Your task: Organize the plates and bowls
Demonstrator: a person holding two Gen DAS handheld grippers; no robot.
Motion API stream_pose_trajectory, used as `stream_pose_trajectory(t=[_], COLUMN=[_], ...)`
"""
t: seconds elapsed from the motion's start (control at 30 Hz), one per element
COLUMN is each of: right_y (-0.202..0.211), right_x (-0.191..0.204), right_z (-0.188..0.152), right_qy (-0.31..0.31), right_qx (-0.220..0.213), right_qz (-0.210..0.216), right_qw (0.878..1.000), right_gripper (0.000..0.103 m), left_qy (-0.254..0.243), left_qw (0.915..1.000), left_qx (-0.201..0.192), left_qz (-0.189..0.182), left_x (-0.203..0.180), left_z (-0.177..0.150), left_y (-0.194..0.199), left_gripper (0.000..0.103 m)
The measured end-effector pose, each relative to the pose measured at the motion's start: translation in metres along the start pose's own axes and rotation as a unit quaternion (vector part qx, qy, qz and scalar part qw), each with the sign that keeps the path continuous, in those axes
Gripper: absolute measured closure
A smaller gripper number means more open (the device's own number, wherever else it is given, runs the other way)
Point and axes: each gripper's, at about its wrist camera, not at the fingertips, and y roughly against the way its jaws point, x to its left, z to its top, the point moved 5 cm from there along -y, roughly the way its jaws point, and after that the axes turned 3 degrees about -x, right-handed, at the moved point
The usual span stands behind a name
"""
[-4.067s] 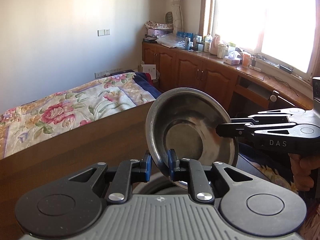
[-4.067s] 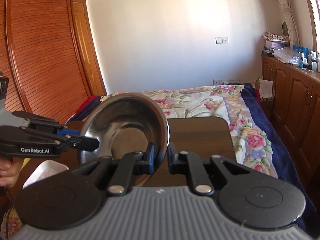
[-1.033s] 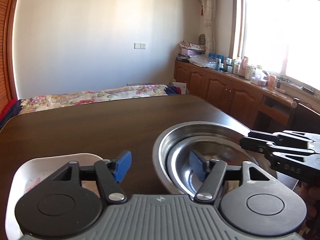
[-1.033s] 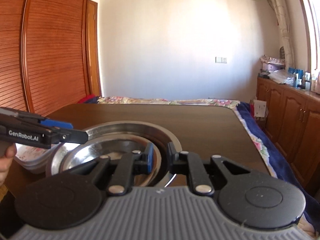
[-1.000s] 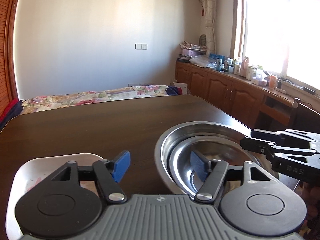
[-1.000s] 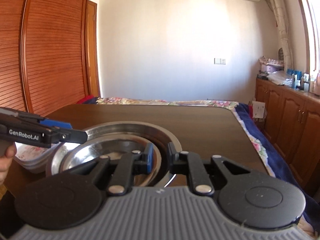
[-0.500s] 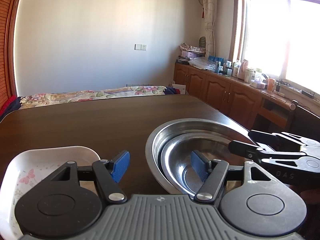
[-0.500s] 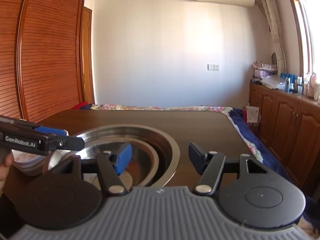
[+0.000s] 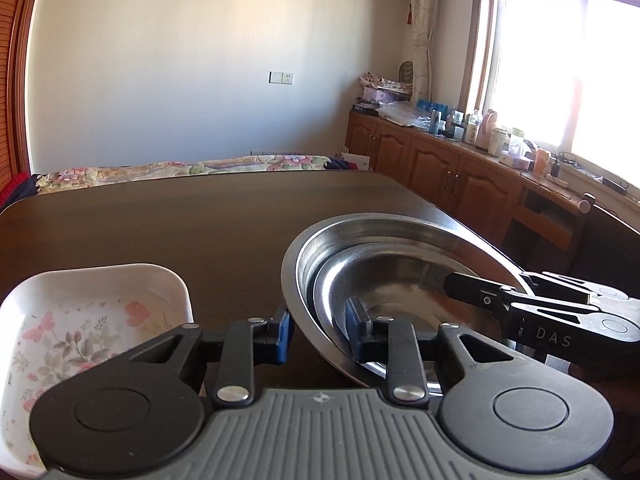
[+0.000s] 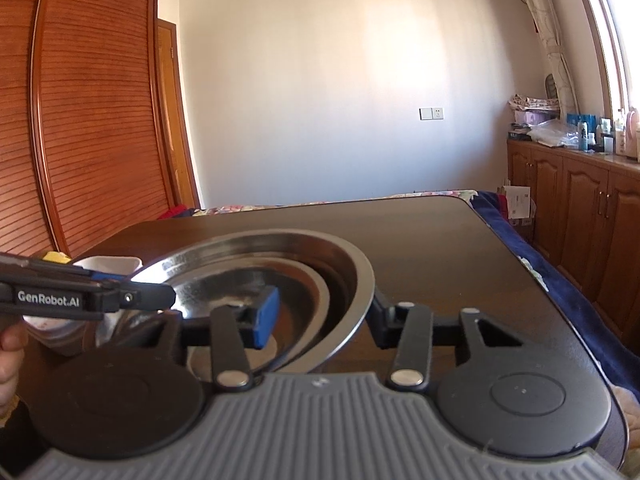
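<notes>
The small bowl (image 9: 384, 292) is sitting nested in the big bowl (image 9: 404, 236) on the worktop (image 9: 160, 224), saving space. Both grippers, left (image 9: 318, 332) and right (image 10: 324, 316), are straddling the rim with jaws spread, gripping nothing.

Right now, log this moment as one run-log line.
left tongs: open | right tongs: open | small steel bowl: nested in large steel bowl | white floral square dish: beside
</notes>
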Motion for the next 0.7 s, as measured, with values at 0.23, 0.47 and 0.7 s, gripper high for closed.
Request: stream_pose_trajectory(t=[0.23,0.47,0.7], right_y=[0.002,0.006,0.008], right_x=[-0.001,0.000,0.009], right_z=[-0.002,0.004,0.014], right_qy=[-0.022,-0.033,-0.029], right_qx=[-0.007,-0.012,-0.014], right_qz=[0.005,0.016,0.029], right_qw=[1.000,0.999,0.999], right_gripper=[0.069,0.070,0.070], left_qy=[0.006,0.010,0.010], left_qw=[1.0000,0.9999,0.9997], left_qx=[-0.003,-0.012,-0.021], left_qz=[0.005,0.004,0.007], left_x=[-0.001,0.002,0.011], left_z=[-0.002,0.010,0.023], left_y=[0.005,0.013,0.023], left_gripper=[0.074,0.074,0.074])
